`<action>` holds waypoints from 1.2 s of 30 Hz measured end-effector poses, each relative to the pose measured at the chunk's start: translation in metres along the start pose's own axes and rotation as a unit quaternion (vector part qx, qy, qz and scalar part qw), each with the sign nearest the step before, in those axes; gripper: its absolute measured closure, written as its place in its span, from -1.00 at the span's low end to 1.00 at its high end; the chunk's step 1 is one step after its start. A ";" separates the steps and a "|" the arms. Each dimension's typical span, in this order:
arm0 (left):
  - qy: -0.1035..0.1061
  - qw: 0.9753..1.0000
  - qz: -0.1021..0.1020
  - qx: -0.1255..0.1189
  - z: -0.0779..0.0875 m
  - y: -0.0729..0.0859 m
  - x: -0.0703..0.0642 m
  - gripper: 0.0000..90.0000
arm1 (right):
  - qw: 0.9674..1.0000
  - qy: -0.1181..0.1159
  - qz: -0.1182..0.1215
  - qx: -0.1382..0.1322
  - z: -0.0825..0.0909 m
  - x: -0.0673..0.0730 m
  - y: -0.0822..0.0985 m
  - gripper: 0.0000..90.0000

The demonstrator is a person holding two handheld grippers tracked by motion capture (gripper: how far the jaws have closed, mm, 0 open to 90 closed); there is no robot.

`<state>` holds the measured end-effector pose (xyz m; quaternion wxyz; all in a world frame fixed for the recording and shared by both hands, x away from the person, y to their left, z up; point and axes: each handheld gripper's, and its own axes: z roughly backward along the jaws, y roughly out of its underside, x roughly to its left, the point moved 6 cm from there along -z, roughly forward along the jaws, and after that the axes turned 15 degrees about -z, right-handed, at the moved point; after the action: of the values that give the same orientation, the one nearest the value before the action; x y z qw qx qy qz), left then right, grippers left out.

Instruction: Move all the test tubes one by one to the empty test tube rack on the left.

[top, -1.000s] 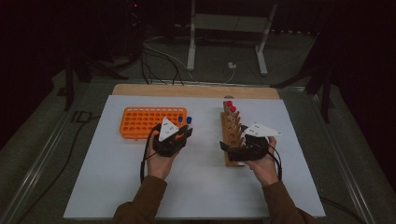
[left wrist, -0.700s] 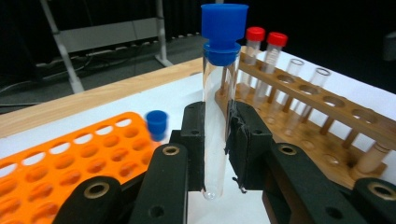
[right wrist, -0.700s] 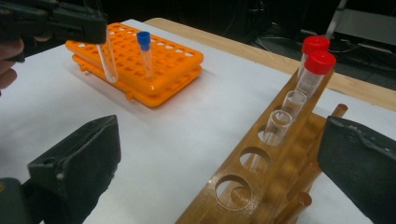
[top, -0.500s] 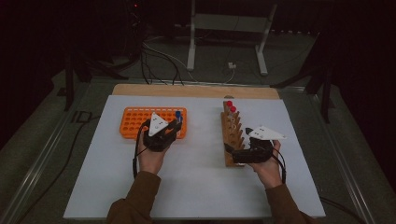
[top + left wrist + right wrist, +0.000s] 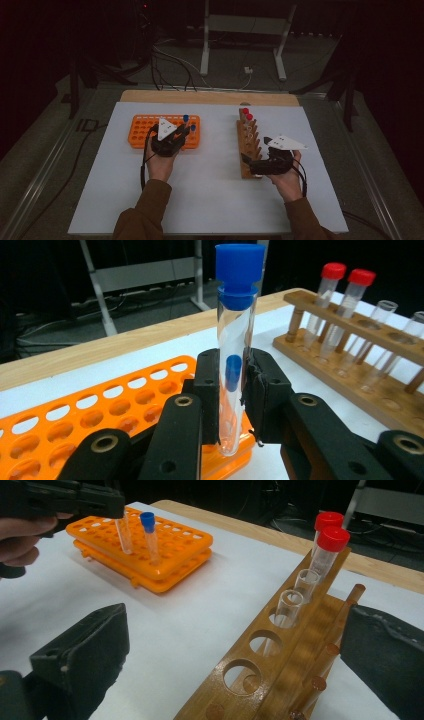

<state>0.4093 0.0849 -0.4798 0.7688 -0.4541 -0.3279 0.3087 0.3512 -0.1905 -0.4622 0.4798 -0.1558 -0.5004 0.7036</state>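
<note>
— What is the left claw (image 5: 235,400) doing?
— It pinches a blue-capped tube (image 5: 236,340), standing up straight over the orange rack (image 5: 100,410).
— And the right claw (image 5: 235,655)?
— It is spread wide, with the wooden rack (image 5: 280,670) between its jaws on the desk (image 5: 190,605).

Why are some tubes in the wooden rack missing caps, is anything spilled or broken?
Nothing looks spilled or broken. The wooden rack holds two red-capped tubes and two open tubes, all upright. The left gripper clamps a blue-capped tube upright over the orange rack. The right gripper is open beside the wooden rack.
</note>
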 end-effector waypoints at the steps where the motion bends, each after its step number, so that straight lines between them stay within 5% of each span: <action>1: -0.002 1.000 0.002 0.001 -0.002 0.001 0.000 0.71 | 1.000 0.000 0.000 0.000 0.000 0.000 0.000 -0.99; 12: -0.016 1.000 0.010 0.025 -0.018 0.014 0.006 0.71 | 1.000 -0.002 -0.002 -0.002 0.000 0.000 0.000 -0.99; 23: -0.007 0.997 0.000 0.077 -0.031 0.031 0.001 0.71 | 1.000 -0.004 -0.001 -0.001 0.000 0.001 0.001 -0.99; 36: 0.000 0.995 -0.007 0.098 -0.033 0.038 -0.002 0.71 | 1.000 -0.007 0.001 0.000 0.000 0.002 0.001 -0.99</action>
<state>0.4274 0.0821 -0.5265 0.8116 -0.3739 -0.2993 0.3344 0.3493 -0.1885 -0.4623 0.4760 -0.1515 -0.5038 0.7048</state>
